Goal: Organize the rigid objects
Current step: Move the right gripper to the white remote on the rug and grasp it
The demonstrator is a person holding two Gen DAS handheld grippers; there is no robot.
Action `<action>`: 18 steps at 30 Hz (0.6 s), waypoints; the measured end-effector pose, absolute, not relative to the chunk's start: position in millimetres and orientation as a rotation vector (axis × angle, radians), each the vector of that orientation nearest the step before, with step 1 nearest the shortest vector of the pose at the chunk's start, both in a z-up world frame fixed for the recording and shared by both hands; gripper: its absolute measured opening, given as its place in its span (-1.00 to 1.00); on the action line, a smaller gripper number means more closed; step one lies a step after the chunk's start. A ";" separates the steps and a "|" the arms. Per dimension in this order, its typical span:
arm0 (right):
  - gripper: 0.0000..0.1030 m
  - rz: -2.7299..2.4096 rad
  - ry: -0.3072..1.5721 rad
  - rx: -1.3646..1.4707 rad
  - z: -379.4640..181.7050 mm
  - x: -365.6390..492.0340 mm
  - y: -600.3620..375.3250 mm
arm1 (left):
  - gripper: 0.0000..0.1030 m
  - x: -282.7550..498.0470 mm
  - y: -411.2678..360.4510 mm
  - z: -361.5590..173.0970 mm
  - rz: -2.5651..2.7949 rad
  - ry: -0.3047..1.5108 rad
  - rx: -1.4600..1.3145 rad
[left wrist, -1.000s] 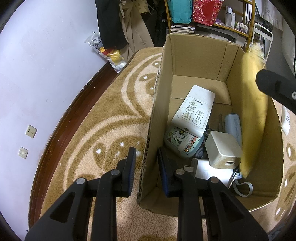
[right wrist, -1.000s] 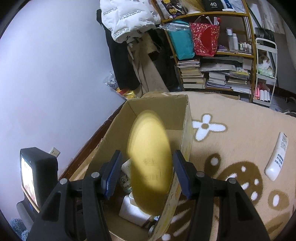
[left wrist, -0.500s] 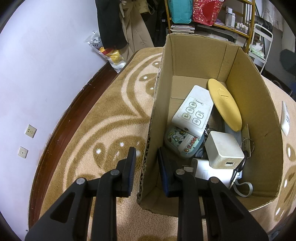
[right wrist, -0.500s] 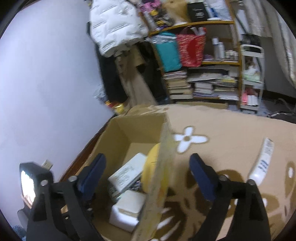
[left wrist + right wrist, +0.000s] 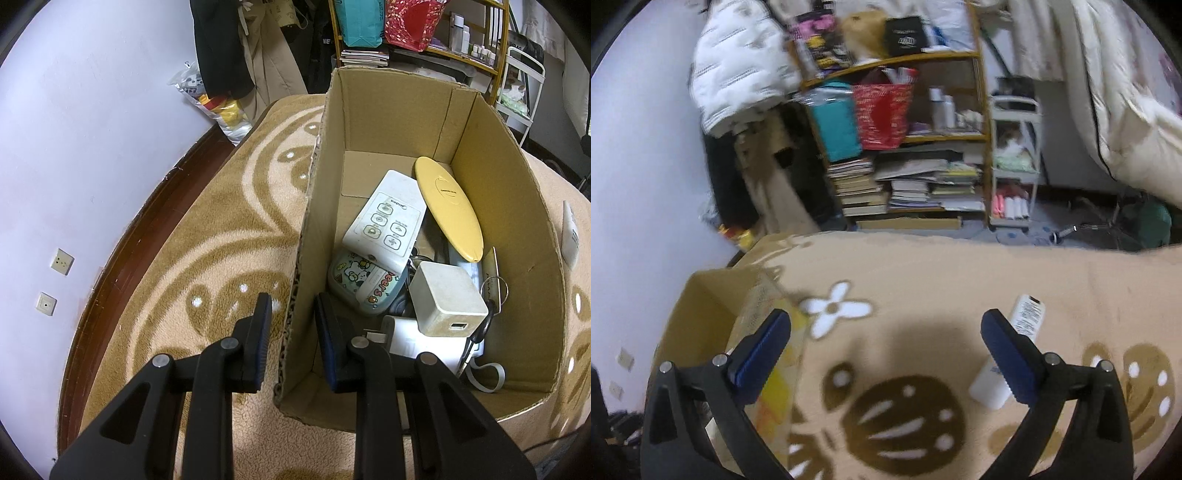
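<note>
An open cardboard box [image 5: 399, 110] stands on the patterned carpet. Inside it lie a yellow oval case [image 5: 448, 206], a white button remote [image 5: 388, 218], a cartoon-printed case [image 5: 364, 284], a white charger cube [image 5: 445, 299] and keys. My left gripper [image 5: 293, 321] straddles the box's left wall near the front corner, shut on it. My right gripper [image 5: 884, 328] is wide open and holds nothing, above the carpet to the right of the box [image 5: 701, 314]. A white remote [image 5: 1023, 325] lies on the carpet by the right finger, and its end shows beyond the box [image 5: 570, 236].
A cluttered bookshelf [image 5: 905, 147] with books and bags stands behind the carpet, with a small white cart [image 5: 1012, 166] beside it. Coats [image 5: 236, 44] hang on the wall and a plastic bag [image 5: 218, 107] sits below. Bedding [image 5: 1126, 92] hangs at the right.
The right gripper opened and let the yellow oval case drop into the box, then swung right over the carpet near the white remote. The left gripper has not moved.
</note>
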State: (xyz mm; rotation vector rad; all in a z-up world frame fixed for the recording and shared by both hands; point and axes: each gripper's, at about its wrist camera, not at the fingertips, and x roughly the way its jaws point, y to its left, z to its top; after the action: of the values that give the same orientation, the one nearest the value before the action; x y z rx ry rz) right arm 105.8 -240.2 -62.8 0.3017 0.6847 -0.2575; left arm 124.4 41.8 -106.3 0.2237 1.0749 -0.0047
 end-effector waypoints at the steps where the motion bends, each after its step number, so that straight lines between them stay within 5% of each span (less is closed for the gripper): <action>1: 1.00 -0.263 0.679 0.320 -65.4 105.6 -247.7 | -0.54 124.5 41.8 -106.4 -0.004 1.075 0.223; 18: 1.00 -0.411 0.801 0.444 -138.0 116.2 -328.7 | -0.54 124.4 39.4 -105.2 -0.001 1.070 0.234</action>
State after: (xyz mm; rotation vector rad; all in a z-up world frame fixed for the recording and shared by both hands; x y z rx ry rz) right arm 116.2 -328.7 -138.0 0.4436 0.8010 -0.4110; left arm 124.4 39.4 -105.2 0.2335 1.0703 -0.0012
